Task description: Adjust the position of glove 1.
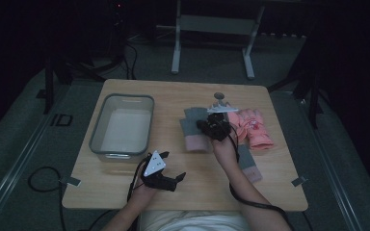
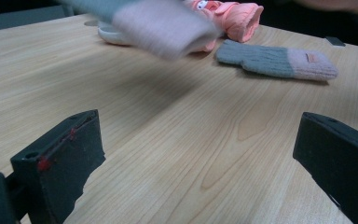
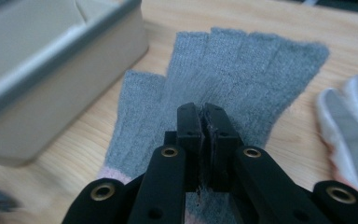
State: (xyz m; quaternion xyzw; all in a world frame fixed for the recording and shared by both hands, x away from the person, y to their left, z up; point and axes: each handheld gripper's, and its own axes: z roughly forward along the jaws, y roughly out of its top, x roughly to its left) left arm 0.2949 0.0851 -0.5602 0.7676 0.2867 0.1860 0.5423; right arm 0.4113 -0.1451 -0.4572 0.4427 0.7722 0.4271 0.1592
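R claw is pinched shut on the grey glove, jaws pressed together w/ knit fabric between them; glove hangs off it just above the worktop, centre-right, blurred in the left gripper view, pink cuff end toward me. L claw is spread wide, nothing between jaws, low over bare wood near my front edge. Second grey glove w/ pink cuff lies flat on the worktop, apart. Pink gloves sit just right of the held one. Grey bin on the left side, looks empty.
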